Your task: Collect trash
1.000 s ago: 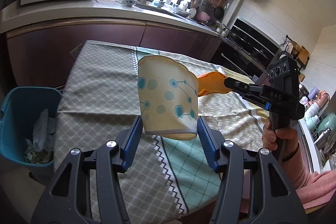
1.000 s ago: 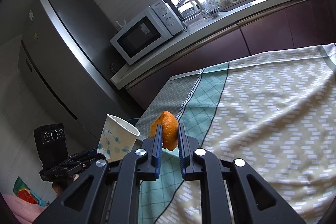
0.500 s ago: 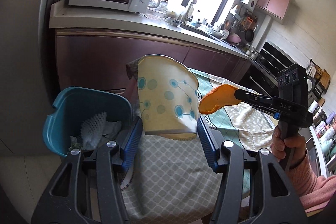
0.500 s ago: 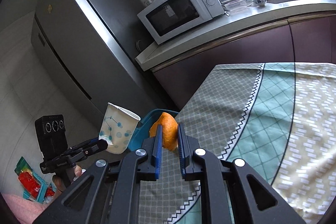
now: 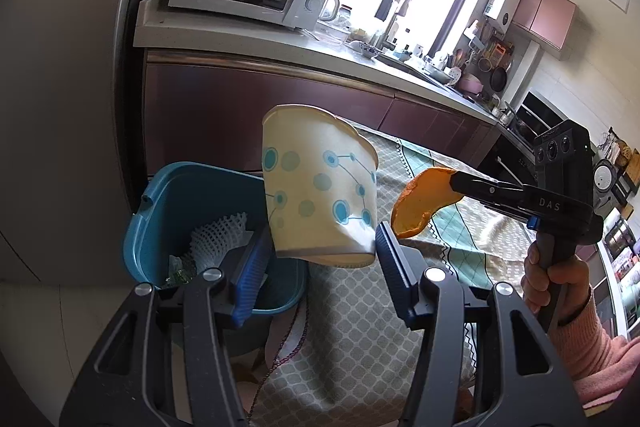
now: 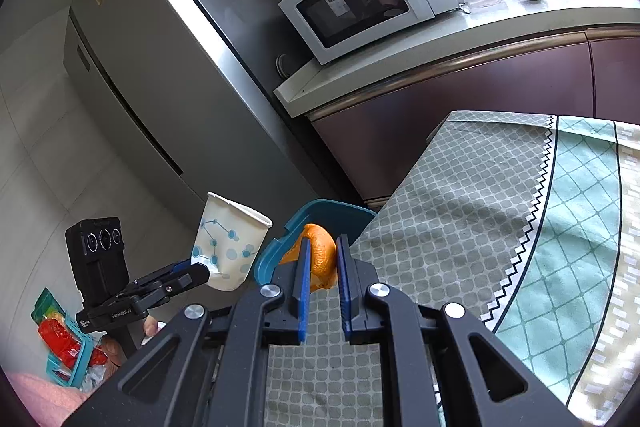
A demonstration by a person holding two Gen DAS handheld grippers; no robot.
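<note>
Trash held in both tools: paper cup (image 5: 318, 187), orange peel (image 6: 318, 259).

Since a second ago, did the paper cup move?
Yes. The paper cup, held in the left gripper, has travelled off the tablecloth toward the blue bin, which now sits right beside it.

The left tongs (image 5: 320, 251) clamp a dotted paper cup (image 5: 318, 183) near its base, held beside a blue trash bin (image 5: 168, 211) containing white foam netting (image 5: 218, 237). To the right, the right tongs (image 5: 452, 187) pinch an orange peel (image 5: 420, 205) above the tablecloth-covered table (image 5: 348, 331).
</note>
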